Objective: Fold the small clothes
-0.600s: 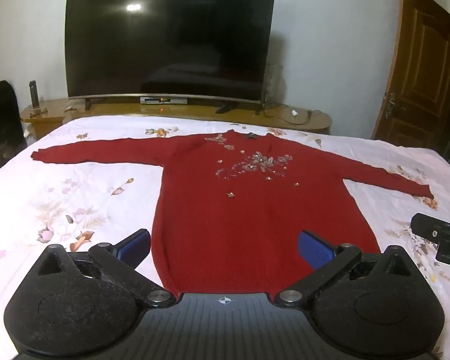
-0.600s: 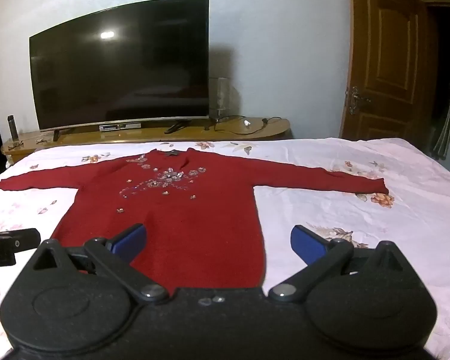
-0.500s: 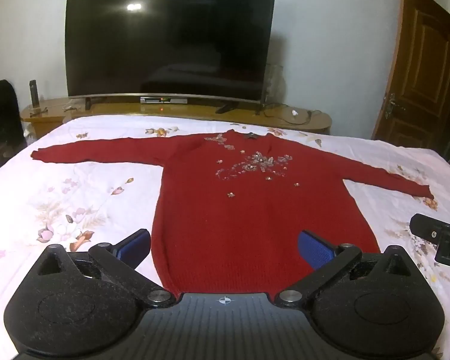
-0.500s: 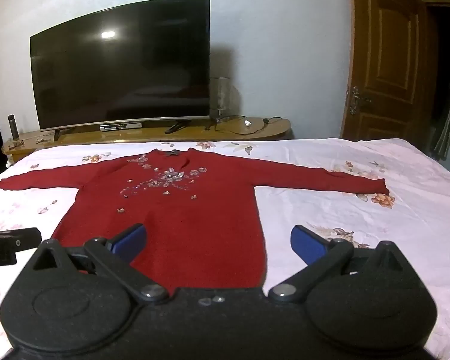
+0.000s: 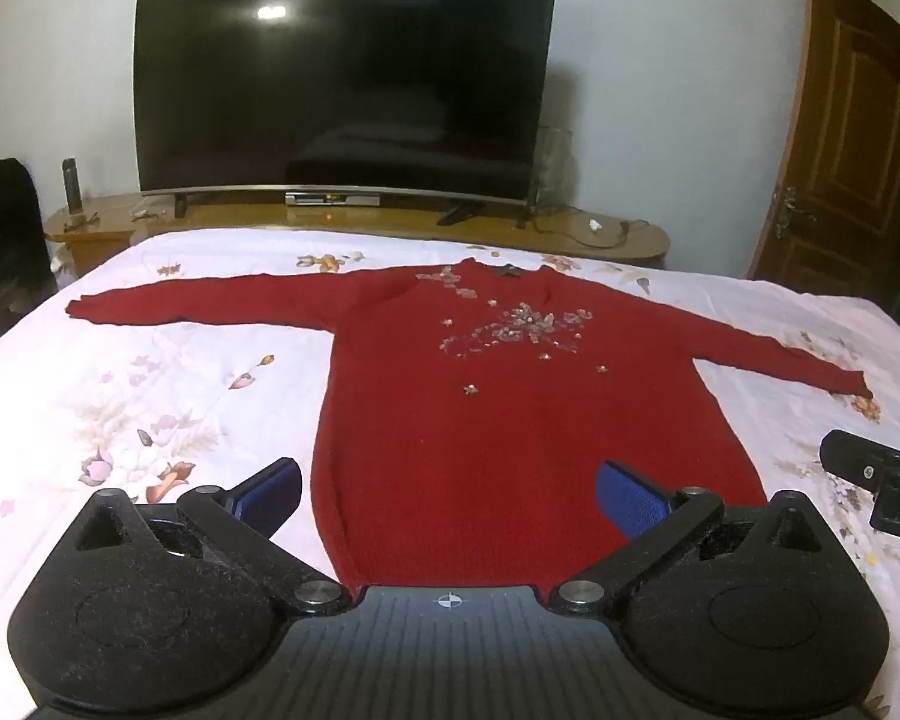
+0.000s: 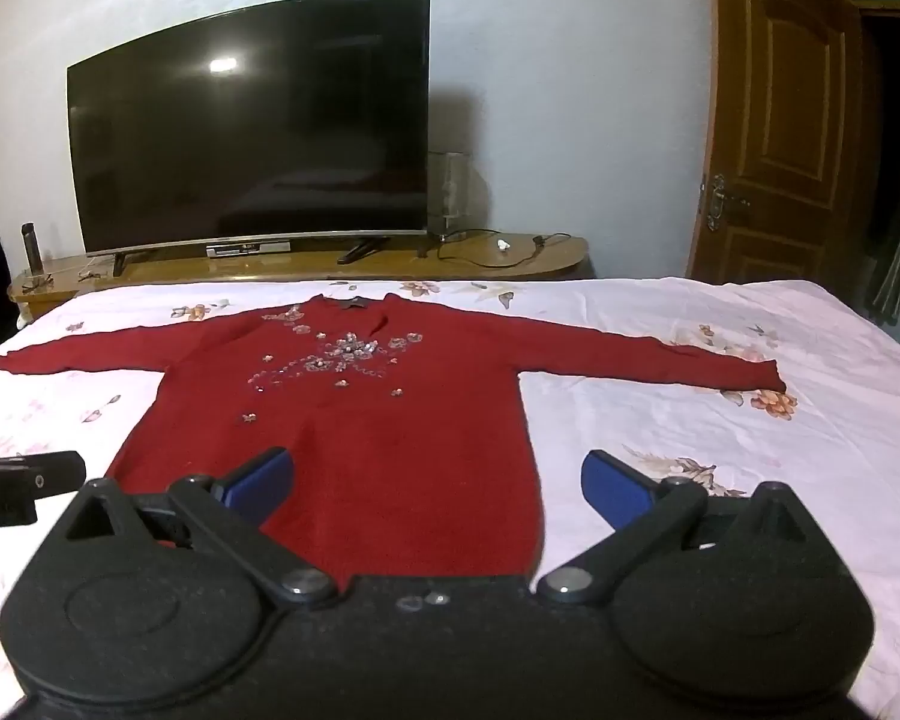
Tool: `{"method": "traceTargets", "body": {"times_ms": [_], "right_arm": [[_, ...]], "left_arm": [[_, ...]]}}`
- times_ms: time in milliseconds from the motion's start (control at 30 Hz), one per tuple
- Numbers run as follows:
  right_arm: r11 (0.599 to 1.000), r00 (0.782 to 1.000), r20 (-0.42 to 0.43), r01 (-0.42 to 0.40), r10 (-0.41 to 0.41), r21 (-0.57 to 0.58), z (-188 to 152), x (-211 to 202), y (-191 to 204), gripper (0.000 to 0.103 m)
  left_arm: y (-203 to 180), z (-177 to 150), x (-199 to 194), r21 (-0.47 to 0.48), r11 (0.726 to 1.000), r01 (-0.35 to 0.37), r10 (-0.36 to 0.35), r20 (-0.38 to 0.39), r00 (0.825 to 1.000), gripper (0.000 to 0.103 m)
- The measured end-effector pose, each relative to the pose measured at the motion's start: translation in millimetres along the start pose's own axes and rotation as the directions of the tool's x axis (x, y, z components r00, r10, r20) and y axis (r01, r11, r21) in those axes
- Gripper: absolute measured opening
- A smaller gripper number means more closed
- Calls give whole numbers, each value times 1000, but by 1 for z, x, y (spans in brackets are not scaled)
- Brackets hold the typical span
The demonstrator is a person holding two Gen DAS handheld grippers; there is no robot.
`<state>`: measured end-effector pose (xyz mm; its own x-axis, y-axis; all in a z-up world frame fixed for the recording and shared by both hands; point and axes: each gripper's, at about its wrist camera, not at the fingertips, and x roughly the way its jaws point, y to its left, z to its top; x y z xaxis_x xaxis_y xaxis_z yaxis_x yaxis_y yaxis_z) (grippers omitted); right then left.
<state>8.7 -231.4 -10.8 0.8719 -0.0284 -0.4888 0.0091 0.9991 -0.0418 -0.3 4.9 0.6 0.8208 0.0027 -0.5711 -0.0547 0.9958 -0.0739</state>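
Observation:
A red knit sweater (image 5: 510, 420) with a beaded flower pattern on the chest lies flat on the bed, face up, both sleeves stretched out sideways, neckline toward the TV. In the right wrist view the same sweater (image 6: 360, 420) shows. My left gripper (image 5: 450, 495) hovers above the hem's left part, open, blue pads wide apart with nothing between them. My right gripper (image 6: 435, 486) hovers above the hem's right corner, also open and empty. Each gripper's tip shows at the edge of the other's view.
The bed carries a white sheet (image 5: 150, 396) with a flower print. Beyond its far edge stands a low wooden TV stand (image 5: 360, 225) with a large dark curved TV (image 5: 342, 84). A brown door (image 6: 774, 138) is at the right. A dark chair (image 5: 6, 222) stands at the left.

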Motion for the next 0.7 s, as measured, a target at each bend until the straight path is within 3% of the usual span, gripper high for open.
{"method": "traceTargets", "body": {"times_ms": [700], "right_arm": [[1000, 1000, -3, -3, 3, -10, 1, 1, 3, 102]], "left_arm": [[5, 0, 2, -9, 1000, 3, -3, -4, 1000, 103]]}}
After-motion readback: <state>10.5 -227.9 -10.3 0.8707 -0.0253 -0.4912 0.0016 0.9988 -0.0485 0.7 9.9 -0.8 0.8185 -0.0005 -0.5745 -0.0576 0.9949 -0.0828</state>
